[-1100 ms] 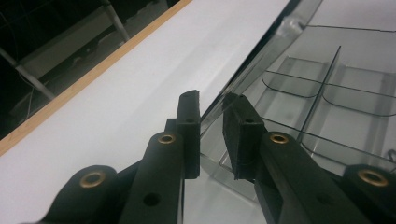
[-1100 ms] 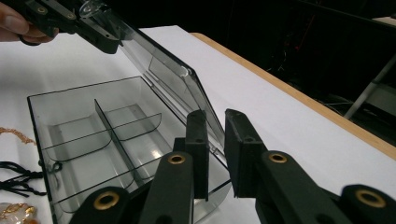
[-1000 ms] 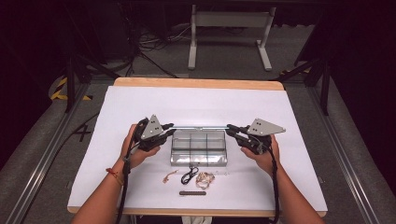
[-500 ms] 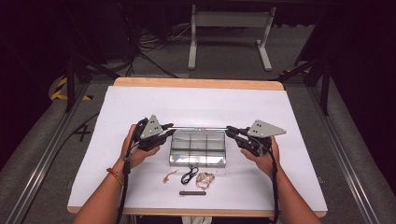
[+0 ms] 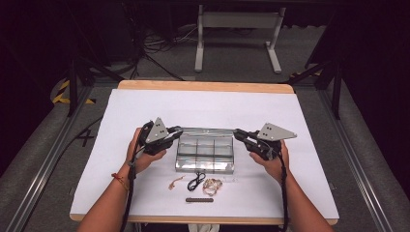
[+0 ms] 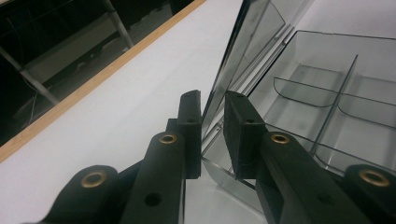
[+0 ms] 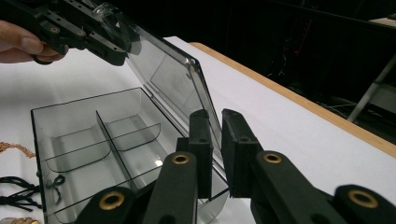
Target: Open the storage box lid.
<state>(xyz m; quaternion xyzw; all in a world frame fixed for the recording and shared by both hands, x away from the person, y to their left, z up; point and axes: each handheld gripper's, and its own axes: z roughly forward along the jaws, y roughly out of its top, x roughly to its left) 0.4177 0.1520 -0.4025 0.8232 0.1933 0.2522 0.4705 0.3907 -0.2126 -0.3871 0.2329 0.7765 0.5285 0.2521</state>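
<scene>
A clear plastic box with several compartments stands in the middle of the white table, its hinged lid raised. My left gripper is shut on the lid's left end; in the left gripper view the jaws pinch the thin lid beside the empty box. My right gripper is shut on the lid's right end. In the right gripper view its jaws clamp the lid over the box, and the left gripper holds the far corner.
In front of the box lie a gold chain, a black cord, a heap of gold jewellery and a dark bar. The wooden table edge runs along the back, with white surface to both sides.
</scene>
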